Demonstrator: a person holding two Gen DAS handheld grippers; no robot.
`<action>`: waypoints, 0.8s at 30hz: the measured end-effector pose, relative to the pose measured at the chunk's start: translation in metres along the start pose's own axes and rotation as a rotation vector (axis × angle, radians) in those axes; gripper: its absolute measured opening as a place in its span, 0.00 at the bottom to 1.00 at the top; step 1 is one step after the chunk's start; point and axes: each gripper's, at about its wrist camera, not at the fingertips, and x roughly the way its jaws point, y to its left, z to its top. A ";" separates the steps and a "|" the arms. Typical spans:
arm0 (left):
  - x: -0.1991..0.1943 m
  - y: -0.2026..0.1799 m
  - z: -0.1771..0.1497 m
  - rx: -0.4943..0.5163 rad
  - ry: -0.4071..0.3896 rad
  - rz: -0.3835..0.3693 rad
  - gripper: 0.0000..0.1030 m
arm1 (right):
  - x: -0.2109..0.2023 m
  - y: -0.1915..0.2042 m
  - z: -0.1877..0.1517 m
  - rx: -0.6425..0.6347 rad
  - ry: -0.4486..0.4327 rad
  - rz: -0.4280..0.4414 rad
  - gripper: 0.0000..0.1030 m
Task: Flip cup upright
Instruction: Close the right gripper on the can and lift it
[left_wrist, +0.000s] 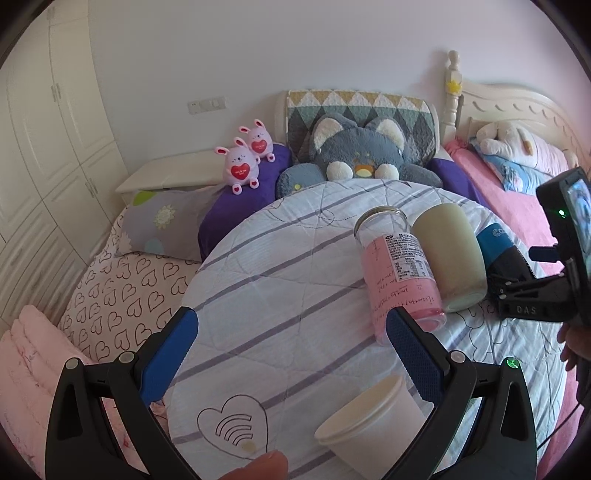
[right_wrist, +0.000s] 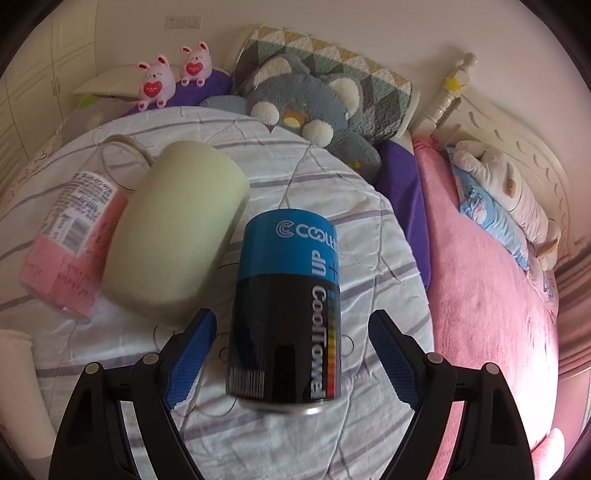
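Your right gripper (right_wrist: 291, 332) has its blue-padded jaws spread wide on either side of the blue-and-black printed can (right_wrist: 286, 306), which lies on its side at the centre of the right wrist view on the white quilt with grey stripes (right_wrist: 332, 177). Neither pad touches it. The can's near metal end is blurred, and its far end is turned away from you, so you cannot tell from here which end is the opening.

Left of it, the pale green matte tumbler (right_wrist: 173, 236) also lies on its side, just beside the clear glass jar with a pink label (right_wrist: 70, 236), whose mouth is faint in the upper left.

In the left wrist view your left gripper (left_wrist: 291, 332) is also wide, holding nothing. The white paper cup (left_wrist: 369, 424) sits at the bottom centre between the jaws, rim toward the camera, its base cut off by the frame edge. At the right edge, the right gripper's black body hides most of the can (left_wrist: 495, 240).
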 end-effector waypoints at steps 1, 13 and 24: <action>0.001 0.000 0.000 -0.001 0.002 0.000 1.00 | 0.004 -0.001 0.002 0.003 0.007 0.003 0.83; -0.015 0.006 -0.009 0.004 0.002 0.023 1.00 | 0.024 -0.004 -0.018 0.085 0.015 0.123 0.65; -0.078 0.011 -0.040 -0.022 -0.042 0.009 1.00 | -0.063 0.017 -0.099 0.152 -0.060 0.247 0.65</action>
